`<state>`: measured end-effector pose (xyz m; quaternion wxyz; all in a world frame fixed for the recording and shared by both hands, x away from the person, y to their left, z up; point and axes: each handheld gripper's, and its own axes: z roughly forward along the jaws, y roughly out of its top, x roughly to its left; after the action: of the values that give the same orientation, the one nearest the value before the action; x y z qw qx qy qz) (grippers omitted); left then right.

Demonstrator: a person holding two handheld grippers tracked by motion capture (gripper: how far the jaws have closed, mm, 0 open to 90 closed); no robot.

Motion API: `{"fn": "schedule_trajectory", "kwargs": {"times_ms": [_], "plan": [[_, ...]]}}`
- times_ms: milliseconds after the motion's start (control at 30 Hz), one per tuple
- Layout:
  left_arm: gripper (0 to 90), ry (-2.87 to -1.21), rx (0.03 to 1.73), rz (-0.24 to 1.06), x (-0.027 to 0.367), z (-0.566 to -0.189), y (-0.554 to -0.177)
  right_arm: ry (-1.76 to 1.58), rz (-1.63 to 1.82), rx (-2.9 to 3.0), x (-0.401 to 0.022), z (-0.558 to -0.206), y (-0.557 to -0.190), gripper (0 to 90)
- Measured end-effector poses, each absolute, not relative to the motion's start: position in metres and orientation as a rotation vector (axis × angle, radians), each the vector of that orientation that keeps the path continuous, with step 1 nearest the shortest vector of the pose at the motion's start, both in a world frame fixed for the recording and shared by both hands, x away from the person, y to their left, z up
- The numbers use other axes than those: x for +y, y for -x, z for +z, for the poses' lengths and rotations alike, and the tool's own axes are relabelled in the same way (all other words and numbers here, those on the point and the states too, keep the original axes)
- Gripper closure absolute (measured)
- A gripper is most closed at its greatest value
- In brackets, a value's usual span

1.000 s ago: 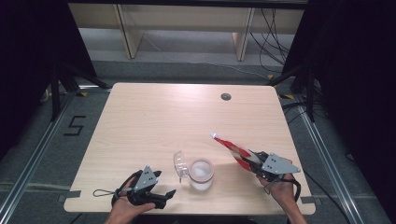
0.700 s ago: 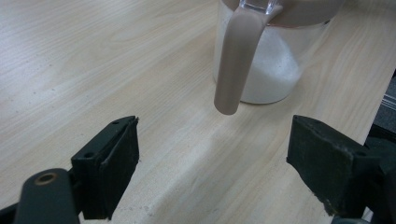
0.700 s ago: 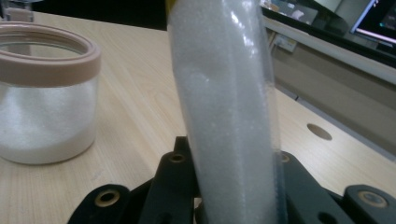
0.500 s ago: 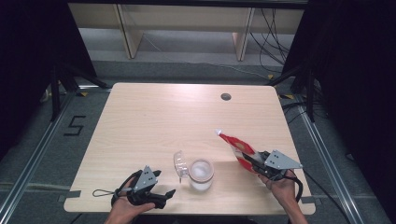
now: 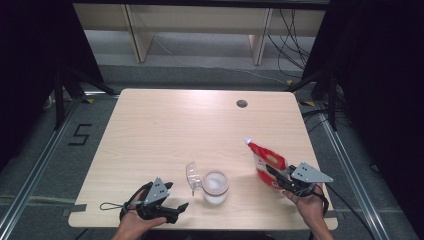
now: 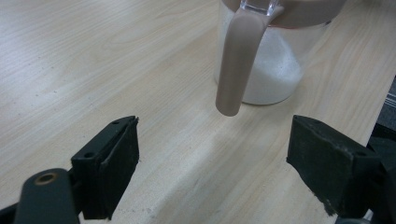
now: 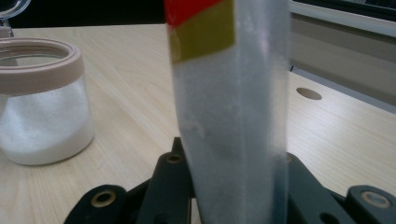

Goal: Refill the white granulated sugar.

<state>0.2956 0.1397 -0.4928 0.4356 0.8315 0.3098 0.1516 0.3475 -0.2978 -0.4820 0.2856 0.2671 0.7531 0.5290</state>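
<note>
We are clamping our right gripper [image 5: 280,174] on a red-topped clear pouch of white powder [image 7: 233,107]; our left gripper [image 6: 215,172], jaws spread apart, is facing the clear plastic jar [image 6: 280,60], just ahead.

Black digit "5" [image 5: 80,135] marked on the grey floor left of the table

A wooden table [image 5: 165,130] is seen from above, with a round hole [image 5: 242,103] near its far edge. A clear jar [image 5: 215,187] with its lid [image 5: 192,173] hinged open is placed near the front edge. The left gripper [image 5: 172,202] is held low beside it, jaws spread. A red pouch [image 5: 264,159] is clamped upright in the right gripper [image 5: 278,176].
</note>
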Motion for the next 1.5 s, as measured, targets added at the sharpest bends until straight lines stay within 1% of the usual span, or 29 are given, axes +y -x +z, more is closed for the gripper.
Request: {"fn": "schedule_trajectory", "kwargs": {"times_ms": [133,167,367,467,633,700,833,867,900,933,967,1167,1200,1233,1267,1300,1333,1367,1467,1500], "plan": [[16.5,-2.07,0.769,0.377,0.14,-0.493,-0.296,-0.752,1.428,2.019,-0.3,-0.482,-0.345,77.9],[16.5,-2.032,0.787,0.358,0.137,-0.494,-0.295,-0.734,1.413,2.027,-0.301,-0.482,-0.345,77.7],[16.5,-2.071,0.769,0.378,0.14,-0.493,-0.296,-0.762,1.426,2.014,-0.302,-0.482,-0.342,77.0],[16.5,-2.071,0.77,0.377,0.14,-0.493,-0.296,-0.826,1.43,2.013,-0.305,-0.483,-0.338,76.9],[16.5,-2.06,0.775,0.365,0.139,-0.493,-0.295,-0.815,1.437,1.989,-0.306,-0.483,-0.34,76.3],[16.5,-2.058,0.777,0.366,0.139,-0.493,-0.295,-0.852,1.451,1.993,-0.305,-0.483,-0.338,74.6],[16.5,-2.067,0.775,0.374,0.14,-0.493,-0.296,-0.9,1.462,1.982,-0.306,-0.482,-0.336,69.1],[16.5,-2.067,0.775,0.374,0.14,-0.493,-0.296,-0.9,1.462,1.982,-0.306,-0.482,-0.336,69.1],[16.5,-2.068,0.775,0.375,0.14,-0.493,-0.296,-0.897,1.454,1.989,-0.307,-0.481,-0.336,67.4],[16.5,-2.039,0.787,0.359,0.138,-0.494,-0.295,-0.923,1.465,1.977,-0.307,-0.48,-0.333,63.6],[16.4,-2.05,0.783,0.364,0.139,-0.494,-0.295,-0.92,1.459,1.979,-0.308,-0.478,-0.332,61.9],[16.5,-2.063,0.777,0.381,0.139,-0.494,-0.296,-0.948,1.477,1.923,-0.311,-0.475,-0.321,57.5],[16.5,-2.063,0.778,0.38,0.139,-0.494,-0.296,-0.956,1.458,1.926,-0.312,-0.474,-0.318,53.4],[16.5,-2.063,0.778,0.38,0.139,-0.494,-0.296,-0.956,1.458,1.926,-0.312,-0.474,-0.318,53.4],[16.5,-2.059,0.777,0.367,0.139,-0.493,-0.295,-0.985,1.455,1.923,-0.314,-0.472,-0.313,49.4],[16.5,-2.059,0.777,0.367,0.139,-0.493,-0.295,-0.985,1.455,1.923,-0.314,-0.472,-0.313,49.4],[16.5,-2.052,0.784,0.37,0.139,-0.493,-0.296,-1.0,1.467,1.899,-0.314,-0.472,-0.31,44.0],[16.5,-2.052,0.784,0.37,0.139,-0.493,-0.296,-1.0,1.467,1.899,-0.314,-0.472,-0.31,44.0],[16.5,-2.034,0.79,0.364,0.138,-0.494,-0.295,-1.073,1.415,1.899,-0.319,-0.47,-0.299,39.2],[16.5,-2.055,0.786,0.374,0.139,-0.493,-0.295,-1.08,1.434,1.892,-0.319,-0.47,-0.297,39.2]]}}
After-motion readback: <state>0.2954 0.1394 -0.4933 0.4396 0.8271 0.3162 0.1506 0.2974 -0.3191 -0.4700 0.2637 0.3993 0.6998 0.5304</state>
